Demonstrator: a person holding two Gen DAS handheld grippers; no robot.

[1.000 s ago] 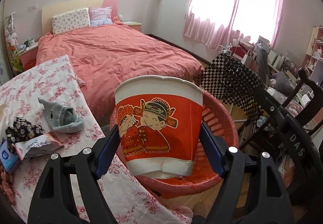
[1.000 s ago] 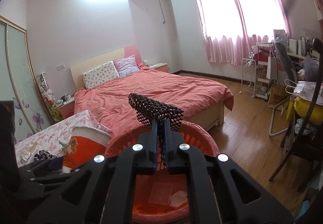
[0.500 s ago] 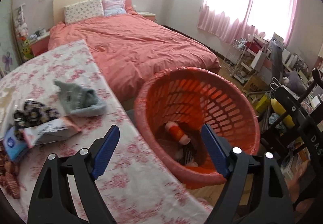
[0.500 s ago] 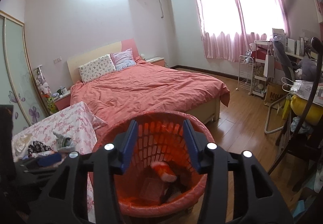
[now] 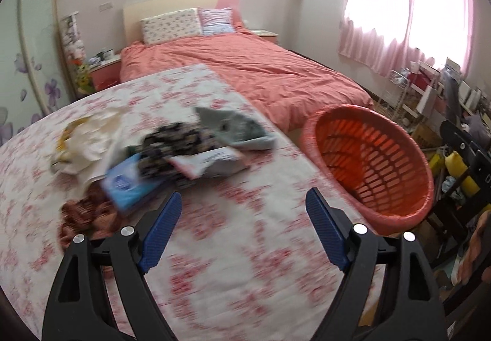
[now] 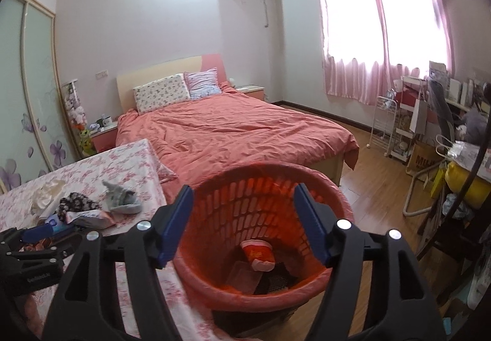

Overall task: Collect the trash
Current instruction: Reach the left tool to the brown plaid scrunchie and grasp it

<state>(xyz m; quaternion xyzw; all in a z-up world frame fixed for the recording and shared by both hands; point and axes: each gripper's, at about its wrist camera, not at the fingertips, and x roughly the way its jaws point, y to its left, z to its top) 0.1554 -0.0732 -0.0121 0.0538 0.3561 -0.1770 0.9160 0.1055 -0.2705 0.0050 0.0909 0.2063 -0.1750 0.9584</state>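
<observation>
Over a floral-clothed table (image 5: 233, 249) beside the bed, the left gripper (image 5: 242, 233) hangs with jaws wide and empty, facing the trash pile (image 5: 172, 156) toward the table's far left. At right, the right gripper (image 6: 242, 224) is opening its jaws, nothing between them, above the orange basket (image 6: 334, 196), where a red paper cup (image 6: 257, 255) lies. Best next: approach low, choose one piece, perhaps the blue packet (image 5: 129, 184), and close squarely.
</observation>
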